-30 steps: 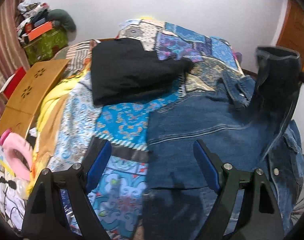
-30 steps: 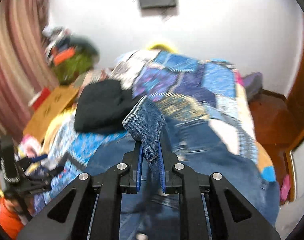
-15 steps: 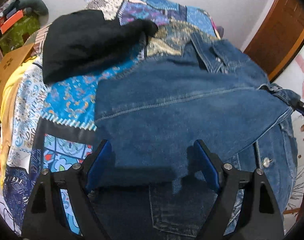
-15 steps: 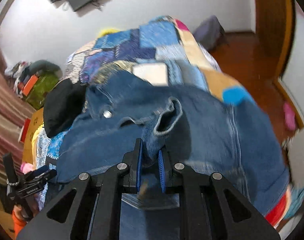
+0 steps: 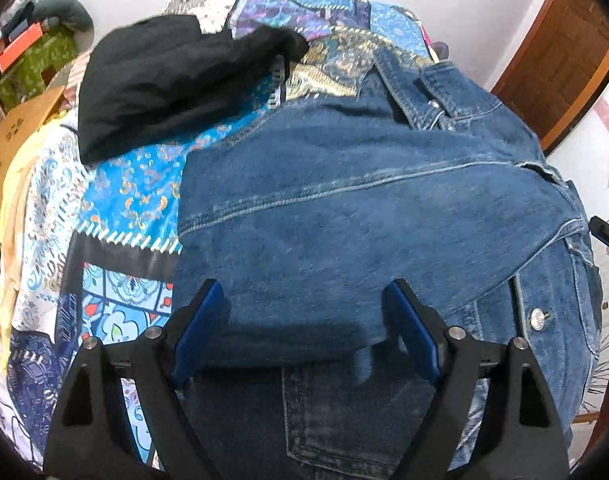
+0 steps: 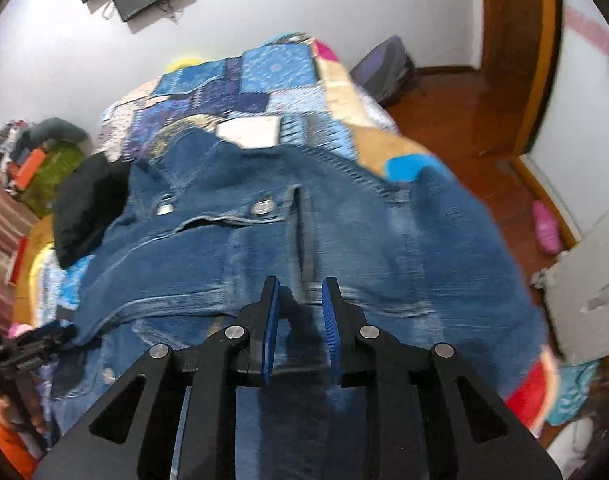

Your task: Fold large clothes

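Note:
A blue denim jacket (image 5: 344,208) lies spread on the patchwork quilt (image 5: 132,184), one panel folded across it. My left gripper (image 5: 304,292) hangs open just above the jacket's near folded edge, its blue pads wide apart and touching nothing. In the right wrist view the jacket (image 6: 264,248) fills the middle, snaps showing. My right gripper (image 6: 300,282) is low over it with its jaws opening. The denim lies under the narrow gap, and the pads do not press on it. The left gripper (image 6: 32,344) shows at that view's left edge.
A black garment (image 5: 176,80) lies on the quilt beyond the jacket's left side. A cardboard box (image 5: 8,140) and a green bag (image 5: 36,60) stand left of the bed. A wooden door (image 5: 564,60), a dark backpack (image 6: 388,68) and a pink item (image 6: 546,232) are on the right.
My right gripper carried the denim sleeve down and across onto the jacket, and its jaws have parted from the cloth. My left gripper moved in over the jacket, then stayed still.

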`<state>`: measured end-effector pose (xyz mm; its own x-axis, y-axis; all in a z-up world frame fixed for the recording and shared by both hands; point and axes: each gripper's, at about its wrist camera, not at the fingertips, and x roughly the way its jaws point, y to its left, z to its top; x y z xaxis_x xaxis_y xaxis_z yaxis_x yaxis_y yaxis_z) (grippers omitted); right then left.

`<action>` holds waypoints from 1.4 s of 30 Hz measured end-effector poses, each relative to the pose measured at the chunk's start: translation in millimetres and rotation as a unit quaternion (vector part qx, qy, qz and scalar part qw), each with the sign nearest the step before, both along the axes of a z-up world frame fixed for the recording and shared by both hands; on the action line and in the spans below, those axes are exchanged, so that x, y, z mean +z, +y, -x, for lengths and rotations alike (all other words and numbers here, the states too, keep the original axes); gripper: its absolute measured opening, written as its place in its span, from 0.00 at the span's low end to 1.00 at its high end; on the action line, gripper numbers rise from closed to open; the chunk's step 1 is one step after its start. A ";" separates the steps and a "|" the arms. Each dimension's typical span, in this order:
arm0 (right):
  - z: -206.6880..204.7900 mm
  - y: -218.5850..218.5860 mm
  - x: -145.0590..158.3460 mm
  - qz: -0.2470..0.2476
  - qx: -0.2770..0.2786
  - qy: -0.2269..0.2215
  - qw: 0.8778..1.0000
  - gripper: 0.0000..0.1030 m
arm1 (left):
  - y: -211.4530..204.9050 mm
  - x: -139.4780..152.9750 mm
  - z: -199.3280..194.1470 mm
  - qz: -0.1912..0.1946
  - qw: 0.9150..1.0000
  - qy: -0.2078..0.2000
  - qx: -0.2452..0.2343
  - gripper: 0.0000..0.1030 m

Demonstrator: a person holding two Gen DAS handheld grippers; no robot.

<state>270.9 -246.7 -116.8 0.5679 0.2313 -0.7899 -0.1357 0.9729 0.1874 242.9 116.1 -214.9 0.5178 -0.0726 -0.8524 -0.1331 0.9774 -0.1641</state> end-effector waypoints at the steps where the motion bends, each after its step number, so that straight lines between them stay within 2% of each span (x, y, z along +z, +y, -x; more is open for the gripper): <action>1: 1.3 -4.8 3.2 0.002 -0.003 -0.003 1.000 0.19 | -2.2 5.5 0.0 -0.004 1.000 -0.007 -0.002 0.81; 9: 10.6 -63.4 33.1 -0.021 -0.053 -0.026 0.998 0.21 | -25.0 58.2 -5.2 -0.023 0.997 -0.077 -0.022 0.81; 12: 17.4 -86.6 40.7 -0.041 -0.078 -0.038 0.995 0.33 | -36.2 79.0 -9.5 -0.022 0.994 -0.104 -0.033 0.81; 14: 21.9 -97.6 44.2 -0.048 -0.100 -0.050 0.993 0.50 | -45.1 91.3 -11.1 -0.025 0.991 -0.121 -0.041 0.81; 18: 28.5 -122.2 42.9 -0.058 -0.141 -0.051 0.987 0.56 | -62.6 104.7 -14.2 -0.029 0.988 -0.142 -0.056 0.82; 22: 26.8 -142.5 22.1 -0.077 -0.182 -0.022 0.980 0.66 | -76.5 104.5 -16.7 -0.034 0.986 -0.145 -0.068 0.84; 25: 24.4 -158.2 -5.2 -0.102 -0.204 0.018 0.973 0.66 | -84.8 98.0 -19.3 -0.040 0.987 -0.137 -0.074 0.84; 28: 20.7 -172.0 -37.6 -0.149 -0.213 0.064 0.964 0.66 | -88.9 89.4 -21.5 -0.036 0.989 -0.124 -0.078 0.84; 31: 17.3 -181.2 -67.7 -0.199 -0.223 0.108 0.948 0.66 | -90.5 81.4 -23.9 -0.034 0.990 -0.111 -0.078 0.84; 38: 0.5 -185.8 -82.4 -0.213 -0.225 0.098 0.946 0.69 | -83.6 70.5 -25.4 -0.027 0.993 -0.096 -0.062 0.84; 42: -12.4 -190.7 -94.9 -0.233 -0.250 0.099 0.935 0.66 | -76.9 65.5 -24.3 -0.021 0.994 -0.091 -0.048 0.84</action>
